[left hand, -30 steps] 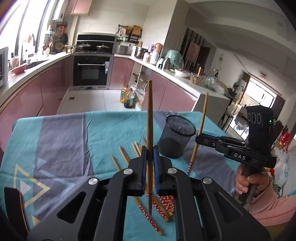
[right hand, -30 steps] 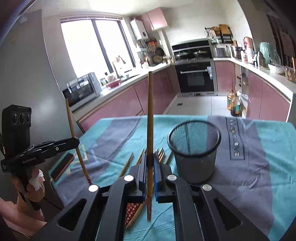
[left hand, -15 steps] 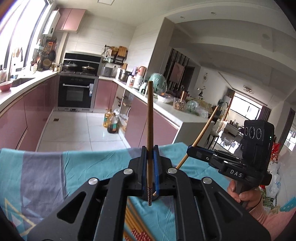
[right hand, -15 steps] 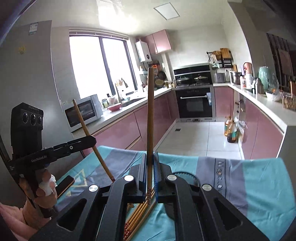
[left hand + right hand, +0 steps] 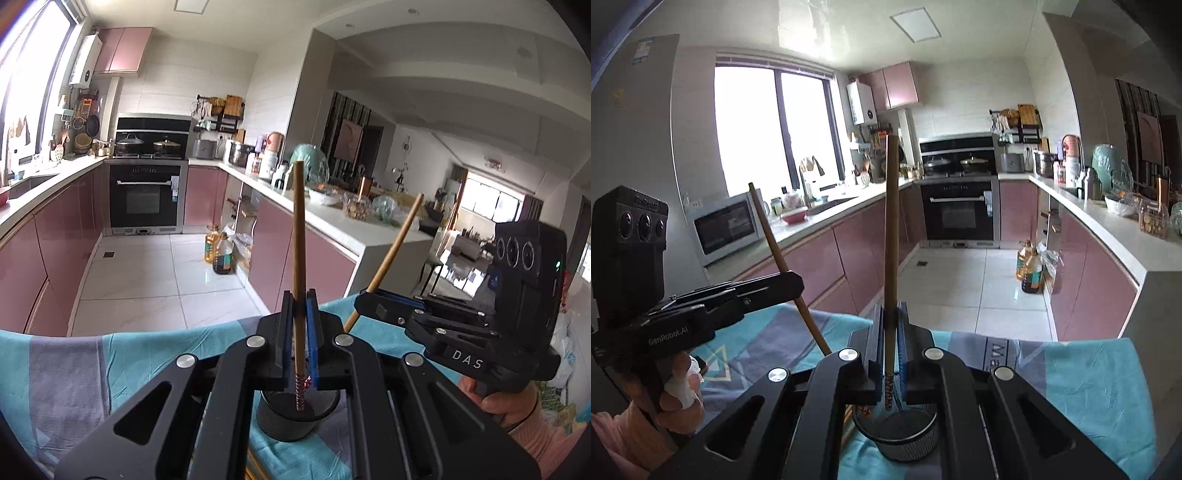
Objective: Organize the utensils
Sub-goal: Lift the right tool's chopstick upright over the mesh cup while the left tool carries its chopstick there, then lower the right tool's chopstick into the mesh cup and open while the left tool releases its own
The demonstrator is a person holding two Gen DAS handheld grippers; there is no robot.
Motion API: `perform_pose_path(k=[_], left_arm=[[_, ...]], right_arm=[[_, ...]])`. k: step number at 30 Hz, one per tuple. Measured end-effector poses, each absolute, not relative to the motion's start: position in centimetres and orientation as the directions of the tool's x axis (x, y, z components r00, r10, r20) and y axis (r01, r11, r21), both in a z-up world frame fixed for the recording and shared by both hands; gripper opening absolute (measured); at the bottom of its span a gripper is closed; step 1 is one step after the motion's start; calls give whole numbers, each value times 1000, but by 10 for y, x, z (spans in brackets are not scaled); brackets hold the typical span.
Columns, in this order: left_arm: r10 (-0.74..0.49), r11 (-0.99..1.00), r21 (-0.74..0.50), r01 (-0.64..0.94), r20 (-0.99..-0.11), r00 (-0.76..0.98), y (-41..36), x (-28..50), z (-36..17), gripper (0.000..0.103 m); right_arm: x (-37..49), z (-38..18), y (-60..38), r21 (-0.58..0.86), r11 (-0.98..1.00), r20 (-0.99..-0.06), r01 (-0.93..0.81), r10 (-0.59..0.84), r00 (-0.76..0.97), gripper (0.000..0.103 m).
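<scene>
Both claws are clamped tight, each w/ one long brown wooden chopstick w/ a red patterned tip. Left claw (image 5: 300, 334) holds its chopstick (image 5: 297, 258) upright, patterned end hanging right over the black round mesh cup (image 5: 295, 417) on the teal-and-grey cloth desk (image 5: 110, 369). Right claw (image 5: 891, 339) has its own stick (image 5: 891, 240) over the same cup too. Prob held vertical so they drop straight in, tip down. More chopsticks lie beside the cup, barely visible.

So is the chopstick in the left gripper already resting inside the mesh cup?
No, the chopstick is clamped upright with its tip above the mesh cup.
</scene>
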State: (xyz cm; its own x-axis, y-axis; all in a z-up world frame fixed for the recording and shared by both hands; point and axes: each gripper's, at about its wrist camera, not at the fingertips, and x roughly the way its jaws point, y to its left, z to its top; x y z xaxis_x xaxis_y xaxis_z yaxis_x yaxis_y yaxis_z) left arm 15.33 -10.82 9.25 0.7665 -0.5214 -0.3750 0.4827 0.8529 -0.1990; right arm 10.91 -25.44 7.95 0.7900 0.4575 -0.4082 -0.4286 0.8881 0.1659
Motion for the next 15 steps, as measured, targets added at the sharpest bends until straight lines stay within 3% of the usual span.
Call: perform_pose_path(k=[7,15], left_arm=[[-516,852,-208,481,-496,699,-128,173,44,7],[-510,851,-205,483,-540,669,-123,199,8,8]], right_arm=[[124,45,-245,158,891,-531,-425,440,724,6],[142,28,-235,153,890,-625,-429,423,656,6]])
